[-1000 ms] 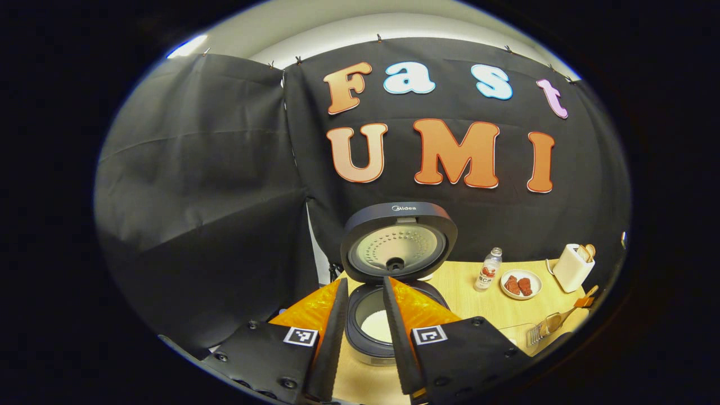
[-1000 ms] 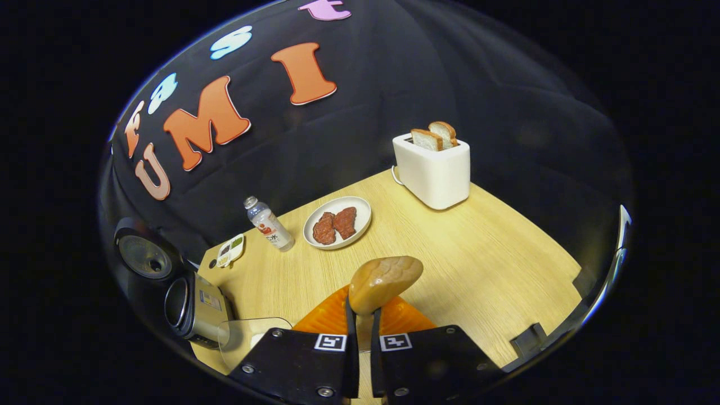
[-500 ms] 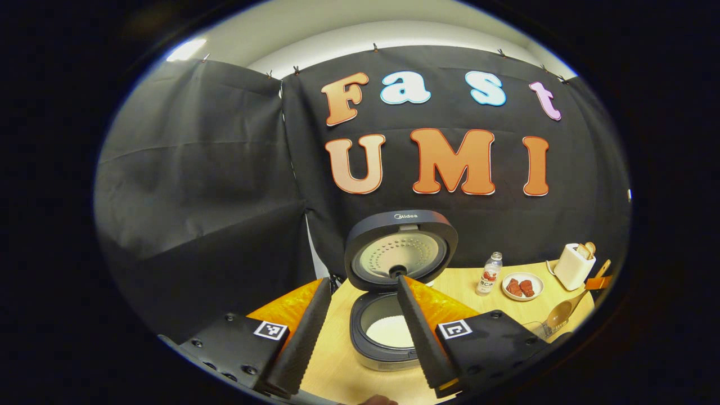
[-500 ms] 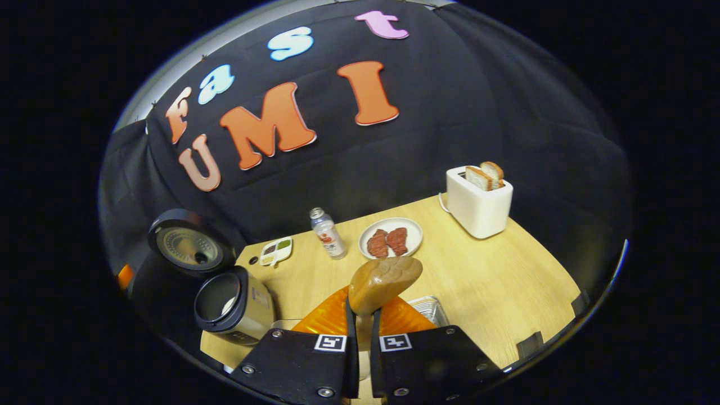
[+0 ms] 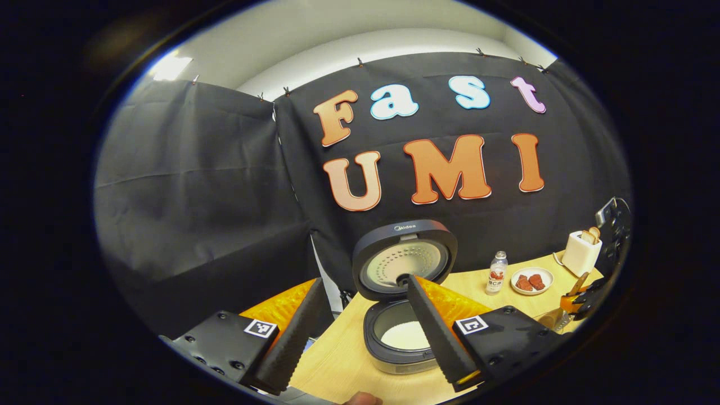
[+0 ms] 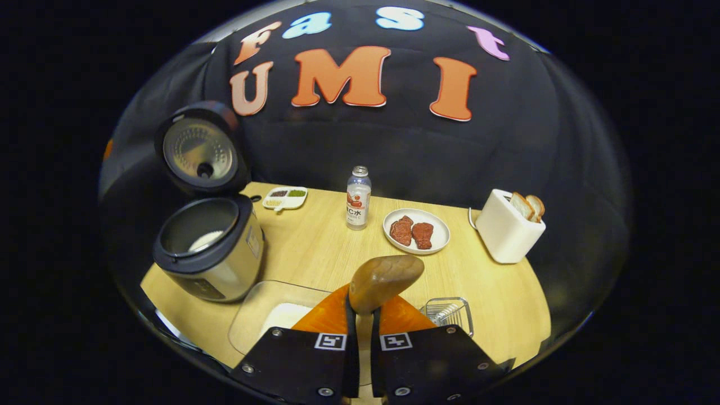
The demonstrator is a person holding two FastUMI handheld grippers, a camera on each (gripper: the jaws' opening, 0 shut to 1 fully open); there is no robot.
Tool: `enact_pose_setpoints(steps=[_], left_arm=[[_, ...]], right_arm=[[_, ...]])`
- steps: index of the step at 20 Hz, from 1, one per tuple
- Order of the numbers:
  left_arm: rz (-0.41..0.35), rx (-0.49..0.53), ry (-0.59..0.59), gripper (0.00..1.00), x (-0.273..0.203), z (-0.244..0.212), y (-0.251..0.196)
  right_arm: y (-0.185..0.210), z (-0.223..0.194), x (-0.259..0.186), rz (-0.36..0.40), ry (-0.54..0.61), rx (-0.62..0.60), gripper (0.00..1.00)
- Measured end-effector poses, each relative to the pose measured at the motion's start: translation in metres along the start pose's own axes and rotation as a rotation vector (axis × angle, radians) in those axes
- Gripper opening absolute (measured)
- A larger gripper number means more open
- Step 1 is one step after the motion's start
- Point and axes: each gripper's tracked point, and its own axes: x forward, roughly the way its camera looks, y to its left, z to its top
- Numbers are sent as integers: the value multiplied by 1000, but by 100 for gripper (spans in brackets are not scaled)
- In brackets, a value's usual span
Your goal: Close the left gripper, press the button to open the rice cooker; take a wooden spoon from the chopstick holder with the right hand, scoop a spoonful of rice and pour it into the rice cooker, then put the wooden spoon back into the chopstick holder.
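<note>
The rice cooker (image 5: 400,349) stands open on the wooden table, its lid (image 5: 404,260) upright and white rice in the pot. My left gripper (image 5: 364,282) hangs open in front of it, fingers wide apart with nothing between them. In the right gripper view my right gripper (image 6: 363,308) is shut on the wooden spoon (image 6: 386,280), whose bowl sticks out past the fingertips. Below it lie a clear tray of rice (image 6: 269,315) and the wire chopstick holder (image 6: 450,313). The cooker (image 6: 209,253) is at the left. The right gripper (image 5: 585,298) also appears far right in the left gripper view.
At the back of the table stand a small bottle (image 6: 358,198), a plate of meat (image 6: 417,232), a white toaster with bread (image 6: 507,229) and a small divided dish (image 6: 286,198). Black cloth walls close in the table. A fingertip (image 5: 361,399) shows at the bottom edge.
My left gripper has opened wider and drawn back from the cooker. My right gripper, still holding the spoon, has swung left, bringing the cooker, rice tray and chopstick holder into its view.
</note>
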Motion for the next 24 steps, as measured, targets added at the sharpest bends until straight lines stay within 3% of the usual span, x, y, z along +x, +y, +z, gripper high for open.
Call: enact_pose_setpoints(steps=[6,15,18,19,23,24], left_arm=[[51,-2,26,92,-5,-12,24],[114,-1,61,92,-11,-27,53],[125,-10,77,92,-14,-35,63],[130,-16,81,100,-15,-36,67],[139,-31,98,99,-15,-46,79],[139,-36,101,92,-14,-47,81]], right_arm=[[19,-29,12,-42,-23,-235,6],[49,-45,14,-115,-114,-400,6],[60,-55,15,-106,-93,-390,6],[58,-56,16,-112,-81,-379,6],[61,-54,17,-122,-59,-303,6],[64,-52,15,-115,-55,-280,6]])
